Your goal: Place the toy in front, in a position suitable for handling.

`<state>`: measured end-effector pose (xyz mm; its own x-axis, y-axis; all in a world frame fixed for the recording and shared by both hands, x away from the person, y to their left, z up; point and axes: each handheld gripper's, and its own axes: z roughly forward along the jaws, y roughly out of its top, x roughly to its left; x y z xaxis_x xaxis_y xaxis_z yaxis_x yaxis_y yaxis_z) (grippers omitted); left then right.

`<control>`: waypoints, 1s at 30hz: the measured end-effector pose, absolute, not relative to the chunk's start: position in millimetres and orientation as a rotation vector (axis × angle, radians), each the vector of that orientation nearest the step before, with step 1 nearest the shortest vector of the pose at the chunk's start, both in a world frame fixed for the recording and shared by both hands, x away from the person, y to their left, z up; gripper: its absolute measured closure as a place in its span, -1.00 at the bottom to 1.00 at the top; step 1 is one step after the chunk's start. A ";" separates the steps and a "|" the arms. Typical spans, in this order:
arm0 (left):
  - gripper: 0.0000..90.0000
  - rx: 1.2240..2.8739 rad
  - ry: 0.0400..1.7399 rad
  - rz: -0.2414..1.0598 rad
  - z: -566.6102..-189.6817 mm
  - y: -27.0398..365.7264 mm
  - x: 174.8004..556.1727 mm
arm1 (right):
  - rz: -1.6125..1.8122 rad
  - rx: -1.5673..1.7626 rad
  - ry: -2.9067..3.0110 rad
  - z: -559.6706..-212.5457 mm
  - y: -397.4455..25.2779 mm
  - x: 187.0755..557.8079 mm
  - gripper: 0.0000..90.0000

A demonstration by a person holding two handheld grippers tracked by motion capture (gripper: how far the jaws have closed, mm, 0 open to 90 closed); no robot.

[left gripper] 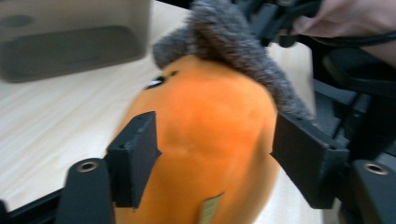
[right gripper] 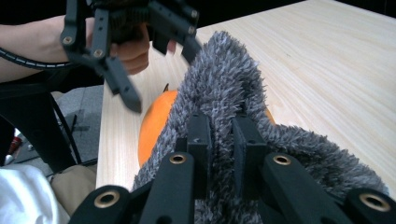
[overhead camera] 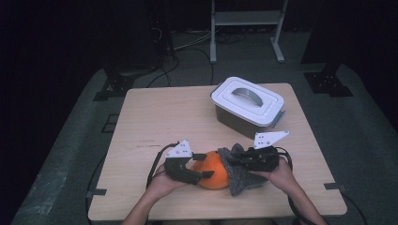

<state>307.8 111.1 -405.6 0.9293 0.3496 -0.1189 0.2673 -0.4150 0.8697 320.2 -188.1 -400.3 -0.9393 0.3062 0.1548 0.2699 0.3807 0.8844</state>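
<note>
An orange plush toy (overhead camera: pixel 213 171) with a grey fuzzy cover (overhead camera: pixel 240 180) on its right end lies near the table's front edge. My left gripper (overhead camera: pixel 205 165) comes in from the left, and its two jaws press on either side of the orange body (left gripper: pixel 210 140). My right gripper (overhead camera: pixel 231 159) is shut on a fold of the grey fuzzy cover (right gripper: pixel 224 79), pinched between its jaws (right gripper: pixel 222 135). The orange body (right gripper: pixel 156 121) peeks out beneath the grey pile. The left gripper view is blurred.
A grey storage box with a white handled lid (overhead camera: pixel 246 101) stands shut at the back right of the wooden table (overhead camera: pixel 164 112). The box (left gripper: pixel 70 46) is behind the toy. A dark floor with cables and stands surrounds the table.
</note>
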 end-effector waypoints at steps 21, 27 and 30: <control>-0.32 2.078 0.429 0.040 -420.0 101.1 308.2 | 1.583 0.574 2.614 -404.3 -200.0 324.5 0.74; -0.33 2.092 0.351 0.009 -418.7 90.7 301.3 | 1.646 0.511 2.560 -386.1 -200.4 316.3 0.74; -0.33 2.063 0.365 0.013 -416.3 93.9 302.6 | 1.607 0.512 2.612 -396.3 -194.5 315.9 0.74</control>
